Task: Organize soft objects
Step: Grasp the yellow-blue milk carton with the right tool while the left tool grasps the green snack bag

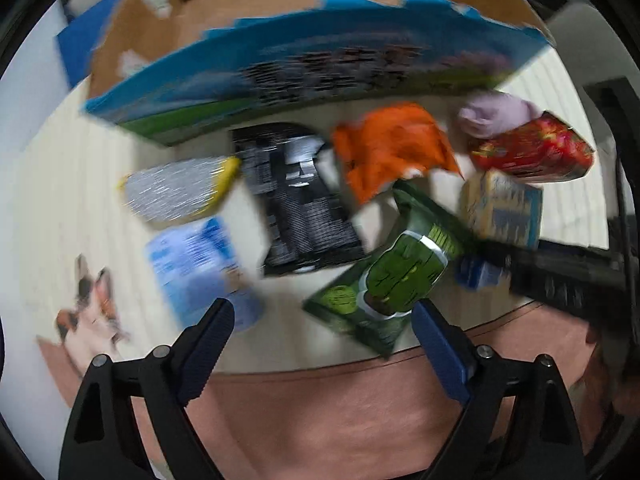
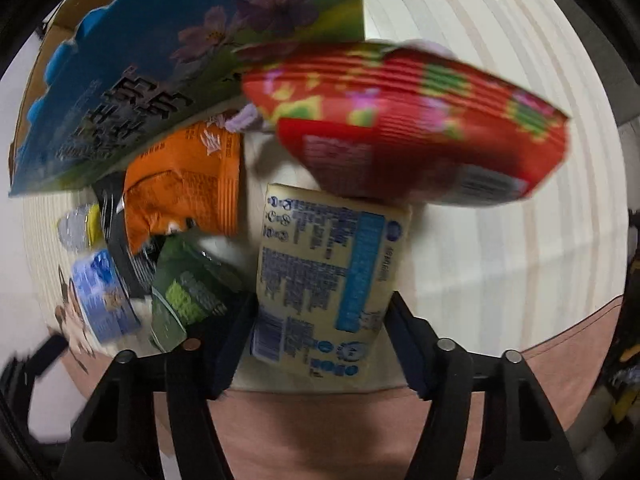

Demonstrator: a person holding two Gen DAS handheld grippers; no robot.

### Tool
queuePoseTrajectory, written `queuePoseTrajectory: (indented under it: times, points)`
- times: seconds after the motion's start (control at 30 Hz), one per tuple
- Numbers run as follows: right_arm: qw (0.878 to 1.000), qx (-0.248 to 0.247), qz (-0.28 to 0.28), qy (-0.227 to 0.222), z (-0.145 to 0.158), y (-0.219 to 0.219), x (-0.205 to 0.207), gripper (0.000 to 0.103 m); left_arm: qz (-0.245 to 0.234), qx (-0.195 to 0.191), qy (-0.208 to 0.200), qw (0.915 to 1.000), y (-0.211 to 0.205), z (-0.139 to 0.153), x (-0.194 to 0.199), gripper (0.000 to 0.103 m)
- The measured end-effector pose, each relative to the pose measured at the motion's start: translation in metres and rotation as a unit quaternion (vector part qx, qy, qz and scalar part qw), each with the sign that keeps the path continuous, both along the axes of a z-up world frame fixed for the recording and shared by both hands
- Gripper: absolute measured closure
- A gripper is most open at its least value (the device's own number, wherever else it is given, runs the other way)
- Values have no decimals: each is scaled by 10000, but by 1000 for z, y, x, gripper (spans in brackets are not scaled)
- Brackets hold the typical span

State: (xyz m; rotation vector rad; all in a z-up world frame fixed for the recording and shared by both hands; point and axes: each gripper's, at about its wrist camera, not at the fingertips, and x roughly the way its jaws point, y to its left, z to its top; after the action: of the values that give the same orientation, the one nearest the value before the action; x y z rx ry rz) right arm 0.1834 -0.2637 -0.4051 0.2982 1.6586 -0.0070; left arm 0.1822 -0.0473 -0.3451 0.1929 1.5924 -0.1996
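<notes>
The right gripper [image 2: 322, 330] has its jaws on either side of a pale yellow packet [image 2: 332, 280] at lower centre; blur hides whether the pads press it. Above it lie a red bag [image 2: 404, 136] and, to the left, an orange pouch [image 2: 184, 176]. The left gripper [image 1: 324, 316] stands wide apart and empty over a green packet [image 1: 396, 268], beside a black pouch [image 1: 296, 196]. Everything rests on a cream ribbed mat [image 2: 500, 220] edged with pink [image 1: 340, 412], with a blue-sided cardboard box [image 1: 320, 68] across the top.
</notes>
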Motion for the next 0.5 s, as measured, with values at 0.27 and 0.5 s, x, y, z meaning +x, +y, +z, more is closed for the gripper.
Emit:
queuePoseTrajectory:
  times: [0.27, 0.5]
  points:
    - [9978, -35, 503, 431, -21, -23, -44, 39, -887, -306, 310, 9951, -50, -35, -4, 14]
    - [9974, 307, 336, 567, -37, -48, -61, 37, -1712, -633, 453, 9822, -82, -39, -13, 14]
